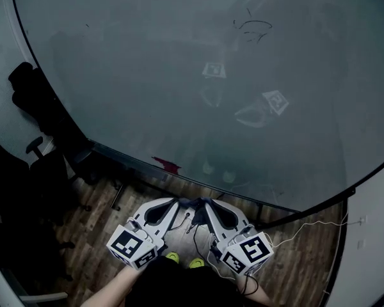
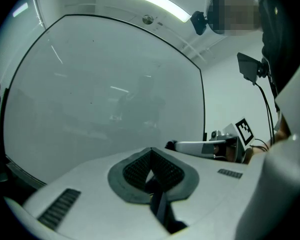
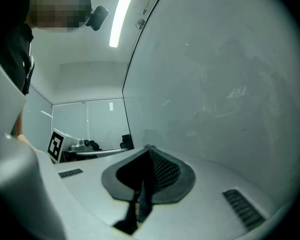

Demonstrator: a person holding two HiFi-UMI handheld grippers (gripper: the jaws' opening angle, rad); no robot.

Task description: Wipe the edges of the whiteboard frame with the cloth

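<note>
A large glossy whiteboard [image 1: 179, 62] with a thin dark frame [image 1: 134, 158] fills the head view. A small red thing [image 1: 166, 165], perhaps the cloth, lies on the bottom frame edge. My left gripper [image 1: 177, 204] and right gripper [image 1: 206, 204] hang side by side below that edge, above the floor, tips nearly meeting. Both are shut with nothing clearly between the jaws. In the left gripper view the left gripper [image 2: 150, 151] points at the board [image 2: 100, 99]. The right gripper [image 3: 149, 151] faces the board's side frame [image 3: 132, 69] in its own view.
Black office chairs [image 1: 35, 107] stand left of the board. A wooden floor [image 1: 307, 261] lies below, with a thin white cable [image 1: 307, 226] at the right. Dark scribbles [image 1: 251, 28] mark the board's upper part. My yellow-green shoe tips [image 1: 182, 259] show between the grippers.
</note>
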